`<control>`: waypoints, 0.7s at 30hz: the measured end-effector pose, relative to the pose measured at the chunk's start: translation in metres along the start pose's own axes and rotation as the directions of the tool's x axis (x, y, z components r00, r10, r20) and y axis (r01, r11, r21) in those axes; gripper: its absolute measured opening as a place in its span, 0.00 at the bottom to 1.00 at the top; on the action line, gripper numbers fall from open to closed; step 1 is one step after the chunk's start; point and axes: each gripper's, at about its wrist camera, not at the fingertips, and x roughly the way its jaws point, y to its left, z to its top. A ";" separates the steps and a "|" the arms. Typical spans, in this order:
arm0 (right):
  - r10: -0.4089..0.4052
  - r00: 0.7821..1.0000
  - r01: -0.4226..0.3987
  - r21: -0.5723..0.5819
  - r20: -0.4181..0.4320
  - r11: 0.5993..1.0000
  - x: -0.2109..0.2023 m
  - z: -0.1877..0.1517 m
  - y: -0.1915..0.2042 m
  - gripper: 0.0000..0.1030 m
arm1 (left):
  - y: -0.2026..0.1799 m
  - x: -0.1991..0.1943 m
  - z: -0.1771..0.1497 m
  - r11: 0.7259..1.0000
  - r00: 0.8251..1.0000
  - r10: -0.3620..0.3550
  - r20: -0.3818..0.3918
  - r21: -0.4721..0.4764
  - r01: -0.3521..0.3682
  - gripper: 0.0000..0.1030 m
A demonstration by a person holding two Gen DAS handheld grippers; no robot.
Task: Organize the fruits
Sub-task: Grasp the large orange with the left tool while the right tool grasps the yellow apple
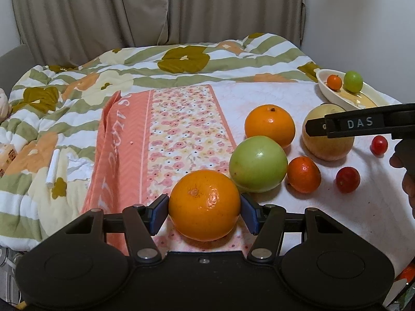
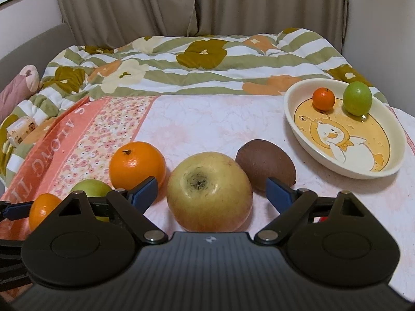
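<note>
The left gripper [image 1: 205,208] is nearest to its camera, and its two blue pads press on both sides of a big orange [image 1: 204,204], which sits on the flowered cloth [image 1: 181,129] of the bed. Just behind this fruit lies a green apple [image 1: 258,164], and further back a second orange [image 1: 269,124]. To the right of the green apple there is a small mandarin [image 1: 304,174], and beyond it two little red fruits [image 1: 348,179], well apart from each other. In the right wrist view the right gripper [image 2: 209,190] has its jaws spread wide around a yellow apple [image 2: 209,190]; the pads [image 2: 278,194] stand beside the apple on both sides and do not touch it. A brown kiwi [image 2: 264,164] lies just behind the apple on the right side. Far right, a cream bowl [image 2: 293,127] with a duck drawing holds a small orange fruit [image 2: 323,99] and a small green fruit [image 2: 357,98], near each other at its back edge
</note>
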 end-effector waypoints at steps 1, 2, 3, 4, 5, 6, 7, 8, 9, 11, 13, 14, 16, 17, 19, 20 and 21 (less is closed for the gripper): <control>-0.003 1.000 0.003 -0.002 -0.003 1.000 0.002 0.000 0.000 1.00 | 0.000 0.000 0.000 1.000 1.000 0.003 -0.002 -0.002 -0.003 0.61; -0.005 1.000 0.005 -0.003 -0.005 1.000 0.003 0.000 0.000 1.00 | 0.001 -0.001 0.000 1.000 1.000 0.006 -0.003 -0.005 -0.006 0.61; -0.009 1.000 0.009 -0.005 -0.008 1.000 0.005 -0.001 0.000 1.00 | 0.001 -0.001 0.000 1.000 1.000 0.008 -0.004 -0.007 -0.008 0.61; -0.011 1.000 0.011 -0.006 -0.009 1.000 0.006 -0.001 0.000 1.00 | 0.002 -0.002 0.000 1.000 1.000 0.009 -0.005 -0.008 -0.009 0.61; -0.010 1.000 0.010 -0.006 -0.009 1.000 0.007 -0.001 0.001 0.99 | 0.002 -0.003 -0.001 1.000 1.000 0.011 -0.005 -0.010 -0.011 0.61; -0.008 1.000 0.008 -0.008 -0.010 1.000 0.008 -0.001 0.001 0.90 | 0.002 -0.003 -0.001 1.000 1.000 0.012 -0.007 -0.012 -0.012 0.61; -0.005 1.000 0.005 -0.011 -0.016 1.000 0.010 -0.002 0.002 0.88 | 0.003 -0.004 -0.001 1.000 1.000 0.014 -0.007 -0.014 -0.014 0.61; 0.002 1.000 -0.003 -0.013 -0.023 1.000 0.011 -0.002 0.002 0.88 | 0.003 -0.005 -0.001 1.000 1.000 0.015 -0.007 -0.015 -0.015 0.61; 0.001 1.000 -0.001 -0.014 -0.021 1.000 0.012 -0.002 0.003 0.88 | 0.003 -0.006 -0.001 1.000 1.000 0.016 -0.007 -0.017 -0.017 0.61; 0.001 1.000 -0.001 -0.016 -0.020 1.000 0.012 -0.002 0.003 0.88 | 0.002 -0.007 -0.001 1.000 1.000 0.018 -0.006 -0.017 -0.018 0.61; 0.004 1.000 -0.004 -0.010 -0.020 1.000 0.012 -0.002 0.003 0.87 | 0.003 -0.010 0.000 1.000 1.000 0.019 -0.003 -0.017 -0.020 0.61; 0.007 1.000 -0.007 -0.006 -0.021 1.000 0.012 -0.002 0.003 0.87 | 0.002 -0.011 0.000 1.000 1.000 0.021 -0.002 -0.018 -0.021 0.61; 0.014 1.000 -0.014 -0.004 -0.025 1.000 0.010 -0.001 0.002 0.87 | 0.001 -0.015 0.002 1.000 1.000 0.024 0.002 -0.019 -0.023 0.61; 0.017 1.000 -0.017 -0.003 -0.026 1.000 0.010 -0.001 0.002 0.87 | 0.001 -0.016 0.002 0.999 1.000 0.025 0.004 -0.021 -0.025 0.61; 0.024 0.999 -0.024 -0.001 -0.024 1.000 0.006 -0.002 0.001 0.87 | 0.001 -0.020 0.003 0.999 1.000 0.027 0.007 -0.025 -0.027 0.61; 0.028 0.999 -0.028 0.000 -0.020 1.000 0.004 -0.002 -0.001 0.87 | 0.000 -0.022 0.004 0.999 1.000 0.028 0.010 -0.026 -0.027 0.61; 0.031 0.999 -0.031 -0.001 -0.016 1.000 0.000 -0.002 -0.001 0.87 | -0.001 -0.025 0.005 0.999 0.999 0.029 0.014 -0.026 -0.028 0.61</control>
